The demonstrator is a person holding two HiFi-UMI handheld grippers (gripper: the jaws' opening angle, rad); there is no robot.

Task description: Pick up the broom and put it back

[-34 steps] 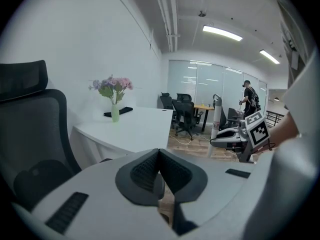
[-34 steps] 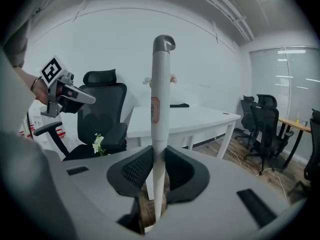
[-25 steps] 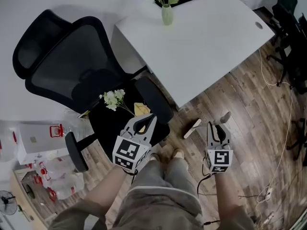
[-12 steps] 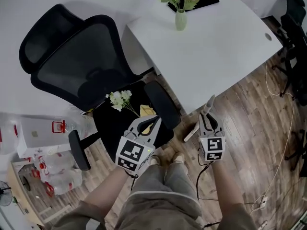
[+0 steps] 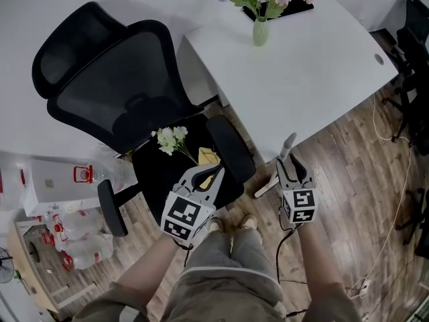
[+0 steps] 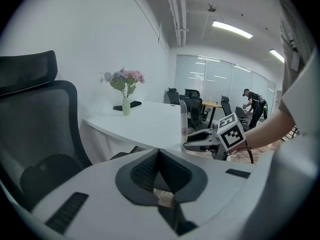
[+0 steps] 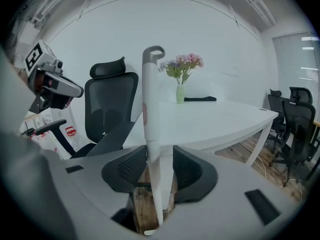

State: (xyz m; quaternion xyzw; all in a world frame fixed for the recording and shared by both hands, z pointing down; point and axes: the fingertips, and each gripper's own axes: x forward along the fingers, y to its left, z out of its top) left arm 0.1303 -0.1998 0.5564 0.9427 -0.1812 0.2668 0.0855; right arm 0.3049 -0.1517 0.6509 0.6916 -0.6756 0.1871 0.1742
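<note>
The broom has a white handle with a grey loop end (image 5: 288, 141) and stands nearly upright against the white desk's edge (image 5: 315, 123), its head (image 5: 266, 184) on the wood floor. My right gripper (image 5: 291, 166) is around the handle (image 7: 151, 134). Its jaws are opening, and there is a gap between the right pad and the handle. In the left gripper view the broom handle (image 6: 183, 120) rises just behind the right gripper (image 6: 200, 139). My left gripper (image 5: 207, 174) hovers over the black chair seat, shut with nothing in it.
A black office chair (image 5: 127, 92) stands left of the desk, with a small flower sprig (image 5: 167, 138) and a yellow scrap (image 5: 209, 156) on its seat. A vase of flowers (image 5: 261, 29) is on the desk. Plastic bags (image 5: 60, 240) lie at left, and cables (image 5: 382, 247) at right.
My right gripper carried the broom handle left toward the desk edge, and the handle came more upright. Its jaws have spread apart. The left gripper stayed put.
</note>
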